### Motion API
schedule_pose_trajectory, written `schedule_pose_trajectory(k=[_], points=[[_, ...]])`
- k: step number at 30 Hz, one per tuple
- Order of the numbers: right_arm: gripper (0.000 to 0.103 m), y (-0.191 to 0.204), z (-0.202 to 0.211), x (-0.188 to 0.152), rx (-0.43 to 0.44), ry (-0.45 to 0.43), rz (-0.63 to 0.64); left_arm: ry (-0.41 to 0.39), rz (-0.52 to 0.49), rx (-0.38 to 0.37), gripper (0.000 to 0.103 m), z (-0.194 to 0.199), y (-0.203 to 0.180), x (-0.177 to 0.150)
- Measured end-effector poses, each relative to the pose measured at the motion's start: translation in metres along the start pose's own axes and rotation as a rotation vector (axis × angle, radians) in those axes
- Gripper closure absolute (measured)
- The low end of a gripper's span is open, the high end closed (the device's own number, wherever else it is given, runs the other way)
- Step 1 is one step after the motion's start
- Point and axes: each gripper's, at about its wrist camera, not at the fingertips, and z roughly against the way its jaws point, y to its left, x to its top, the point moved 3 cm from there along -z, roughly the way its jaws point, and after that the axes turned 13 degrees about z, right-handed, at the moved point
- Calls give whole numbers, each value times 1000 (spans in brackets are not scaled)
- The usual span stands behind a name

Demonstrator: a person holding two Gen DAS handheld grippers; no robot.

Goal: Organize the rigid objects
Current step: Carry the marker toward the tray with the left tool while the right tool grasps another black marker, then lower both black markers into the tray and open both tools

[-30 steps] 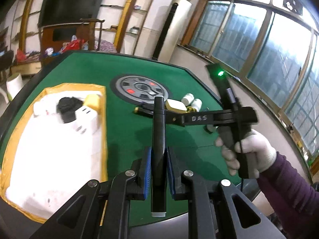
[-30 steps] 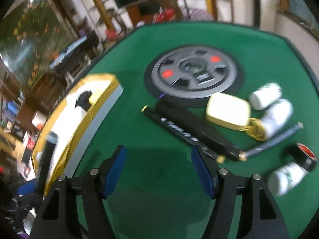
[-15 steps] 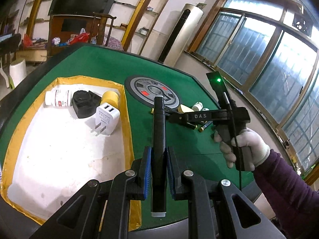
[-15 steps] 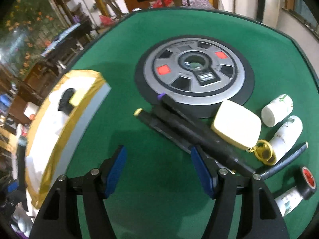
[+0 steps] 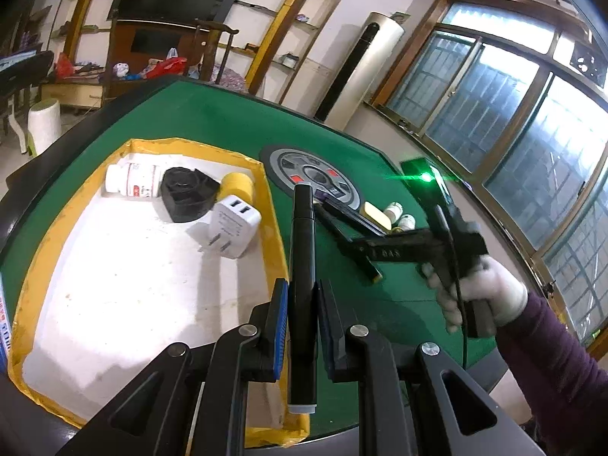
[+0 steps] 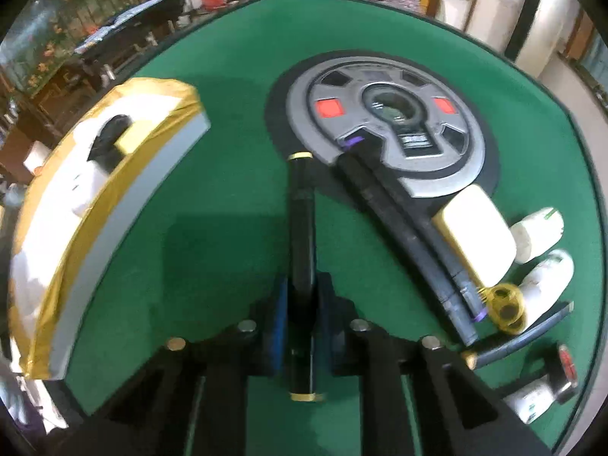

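Note:
My left gripper is shut on a long black marker, held over the right edge of the yellow-rimmed white tray. In the tray lie a white pill bottle, a black tape dispenser, a yellow roll and a white USB charger. My right gripper is shut on a black pen with gold ends on the green table. The right gripper also shows in the left wrist view, held by a white-gloved hand.
On the green felt table lie a grey round disc, another black pen, a cream box, white bottles, a gold ring and a tape roll. The tray stands left.
My right gripper has moved in and shut on the gold-ended black pen; it was open before. My left gripper, still holding its marker, has shifted towards the tray.

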Motion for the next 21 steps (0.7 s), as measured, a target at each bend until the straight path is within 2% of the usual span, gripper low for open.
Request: schedule_pose_trajectory(k=[2,4,8,12,14,17,21], points=[[89,5,3,-6,-10,-14,1,-17,-3,15,88,5,2,3],[89,7,8,-14,16,-45,-30,-37,-7,39,88,11,6,8],[89,12,31,-25,58,-126,-99,-52,-12,160,88,17,24,23],[88,19,64,-28,101,-208,-131,11,29,332,88,2,55,41],[88,25,77,-27,135,-248,-141,50,49,393,88,-9,69,52],[88,34,88,-23,194,-281,-149,82,22,500,88,-31,80,68],[88,55,90,-17,270,-295,-152,151,40,554,88,-62,96,83]])
